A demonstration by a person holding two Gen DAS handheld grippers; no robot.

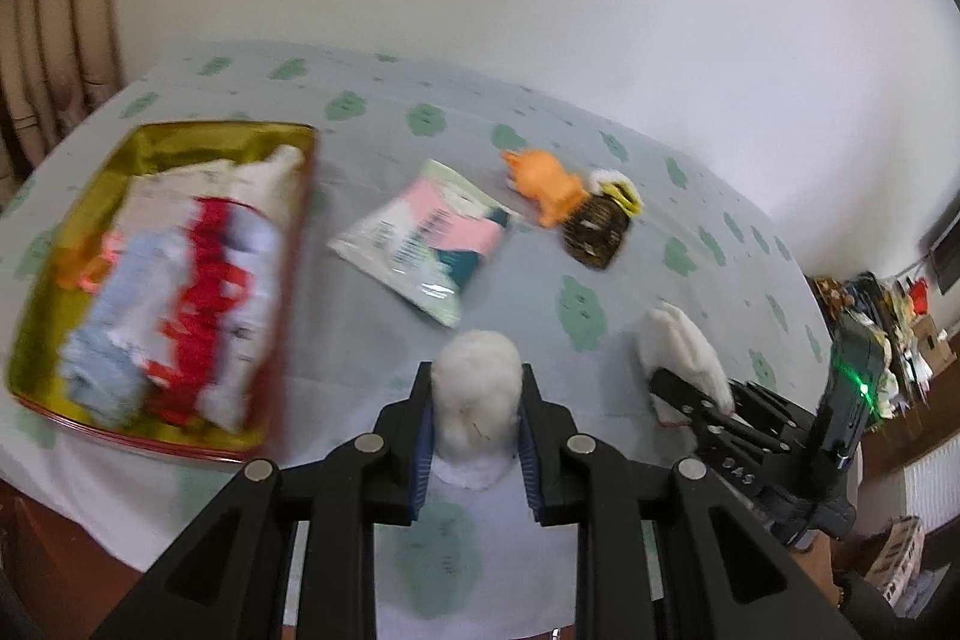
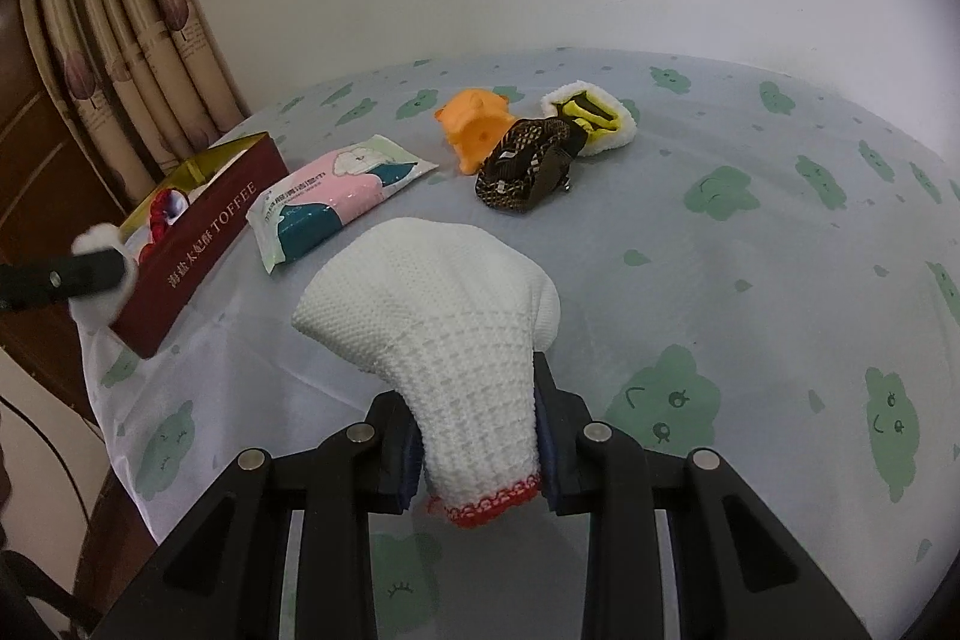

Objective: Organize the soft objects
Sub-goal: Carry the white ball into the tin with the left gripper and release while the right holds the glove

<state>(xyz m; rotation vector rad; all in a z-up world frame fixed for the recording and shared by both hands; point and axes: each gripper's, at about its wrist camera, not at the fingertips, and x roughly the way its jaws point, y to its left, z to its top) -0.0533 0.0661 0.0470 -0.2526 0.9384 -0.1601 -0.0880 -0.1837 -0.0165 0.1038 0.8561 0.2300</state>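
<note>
The left tongs (image 1: 475, 400) are gripping a white fluffy ball (image 1: 477, 391) beside the toffee tin (image 1: 180, 133) while the right tongs (image 2: 477, 436) are clamping a white knitted sock (image 2: 444, 328) above the counter (image 2: 750, 280), risking either compressible item slipping free.

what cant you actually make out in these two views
- Contents of the tin: left wrist view, motion blur smears them into red, white and blue.
- Small print on the tissue pack: right wrist view, too small.
- Cuff end of the white sock: right wrist view, hidden behind the right gripper.
</note>
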